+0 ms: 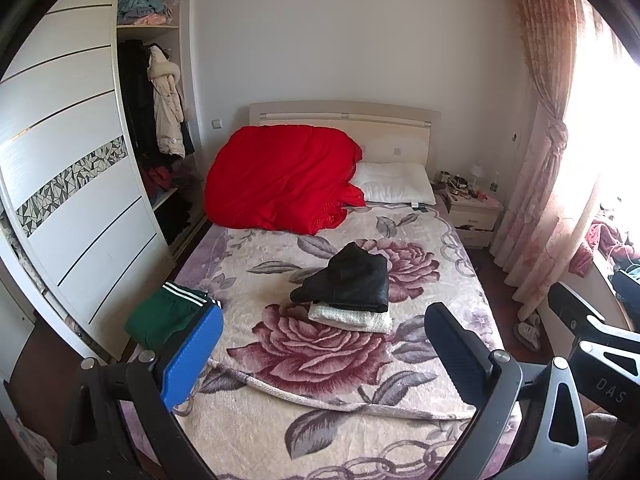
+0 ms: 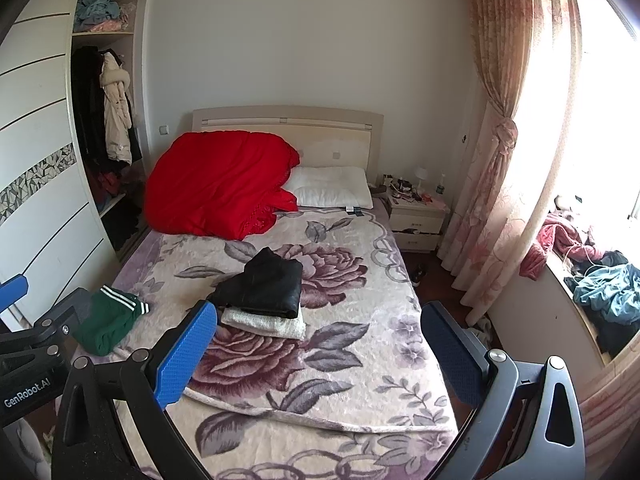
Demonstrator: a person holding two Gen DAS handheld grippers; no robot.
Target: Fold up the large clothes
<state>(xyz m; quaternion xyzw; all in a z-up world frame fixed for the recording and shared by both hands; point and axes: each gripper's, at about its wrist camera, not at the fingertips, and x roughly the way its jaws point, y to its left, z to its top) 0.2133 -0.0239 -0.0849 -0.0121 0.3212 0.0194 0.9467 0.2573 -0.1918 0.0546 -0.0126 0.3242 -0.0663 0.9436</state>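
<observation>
A folded black garment (image 1: pixel 352 280) lies on a folded cream garment (image 1: pixel 352 318) in the middle of the floral bed (image 1: pixel 320 420); both also show in the right wrist view, black (image 2: pixel 264 286) over cream (image 2: pixel 266 324). A green garment with white stripes (image 1: pixel 160 316) lies bunched at the bed's left edge, also in the right wrist view (image 2: pixel 108 320). My left gripper (image 1: pixel 324 352) is open and empty above the foot of the bed. My right gripper (image 2: pixel 320 354) is open and empty beside it, to the right.
A red quilt (image 1: pixel 280 178) and white pillow (image 1: pixel 394 184) lie at the headboard. An open wardrobe (image 1: pixel 156 120) stands left. A cluttered nightstand (image 2: pixel 416 216), tied curtain (image 2: pixel 500 184) and a window ledge with piled clothes (image 2: pixel 604 300) are on the right.
</observation>
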